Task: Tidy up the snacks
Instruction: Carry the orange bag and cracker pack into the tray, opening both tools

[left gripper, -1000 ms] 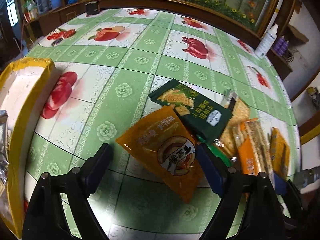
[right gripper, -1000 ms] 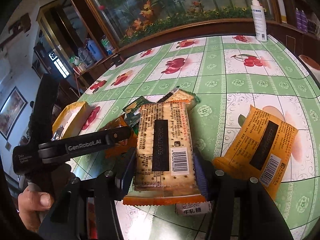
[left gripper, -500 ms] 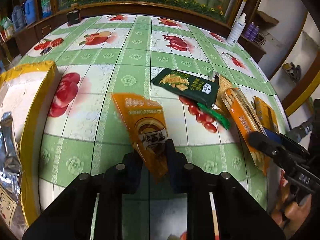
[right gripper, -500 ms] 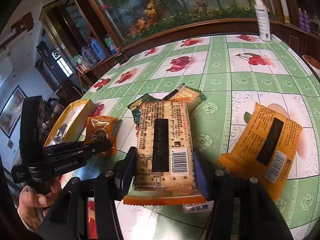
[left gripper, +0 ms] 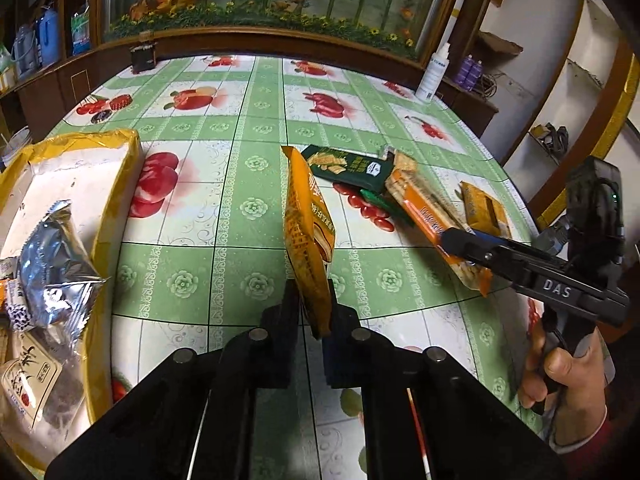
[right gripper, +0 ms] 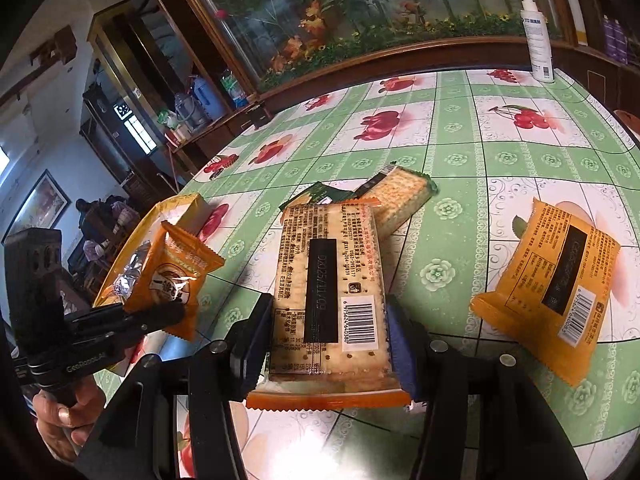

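My left gripper (left gripper: 314, 312) is shut on the lower edge of a small orange snack pouch (left gripper: 308, 236), which hangs edge-on above the table; the same pouch (right gripper: 176, 276) shows at left in the right wrist view, raised beside the box. My right gripper (right gripper: 328, 336) is shut on a long cracker pack (right gripper: 328, 292) with an orange end and a barcode, its far end lying over other snacks. A yellow-rimmed box (left gripper: 116, 184) at the left holds a silver pouch (left gripper: 52, 256) and other packets.
On the green fruit-print tablecloth (left gripper: 224, 216) lie a dark green cracker packet (left gripper: 348, 168), a clear cracker pack (right gripper: 400, 196) and an orange packet (right gripper: 548, 276) at the right. A white spray bottle (right gripper: 538, 36) stands at the table's far edge, near the wooden cabinet.
My left gripper closed on the orange pouch, lifted it off the table and carried it left toward the box. The right gripper kept still, holding the cracker pack.
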Demonstrator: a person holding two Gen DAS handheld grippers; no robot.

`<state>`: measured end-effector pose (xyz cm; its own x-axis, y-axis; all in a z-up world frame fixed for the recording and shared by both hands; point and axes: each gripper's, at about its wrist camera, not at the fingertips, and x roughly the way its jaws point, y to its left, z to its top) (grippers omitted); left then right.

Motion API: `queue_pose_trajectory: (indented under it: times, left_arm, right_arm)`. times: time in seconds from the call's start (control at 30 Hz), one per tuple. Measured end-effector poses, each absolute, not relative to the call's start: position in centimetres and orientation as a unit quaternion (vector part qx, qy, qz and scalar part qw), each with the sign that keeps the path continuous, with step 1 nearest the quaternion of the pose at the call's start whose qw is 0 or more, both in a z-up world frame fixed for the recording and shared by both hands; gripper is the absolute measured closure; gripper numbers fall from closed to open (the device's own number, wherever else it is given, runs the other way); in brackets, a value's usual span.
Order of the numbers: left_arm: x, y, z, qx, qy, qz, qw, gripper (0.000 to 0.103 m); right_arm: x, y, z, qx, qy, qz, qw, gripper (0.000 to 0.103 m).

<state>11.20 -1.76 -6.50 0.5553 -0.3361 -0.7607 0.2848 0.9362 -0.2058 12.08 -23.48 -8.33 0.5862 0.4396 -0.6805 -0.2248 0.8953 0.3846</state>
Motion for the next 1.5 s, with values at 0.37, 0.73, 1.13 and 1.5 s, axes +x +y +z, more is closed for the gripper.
queue_pose_trajectory:
  times: [0.37,0.73,1.13,1.5]
  left_arm:
    - [9.3,1.6,-4.8,-0.052,0.418,-0.143,0.896,0.096]
    - [7.4,5.5,-3.6,-0.056,0.394,-0.081,0.914,0.096]
    - [6.5,9.3,-3.2,-0.051,0.380,-0.022,0.923,0.096]
    - [6.2,12.8,-3.8,-0.070,0.384,0.007,0.921,0.096]
  right_arm:
    - [9.2,-20.3,-5.9,0.124,0.379,0.211,0.893,0.048]
    - [7.4,-15.7,-4.2,0.108,0.369,0.246,0.890,0.048]
    - [7.0,-10.6,-4.3,0.095,0.380,0.281,0.876,0.049]
    - [7.8,-5.2,-4.6,0.084,0.393,0.320,0.858,0.049]
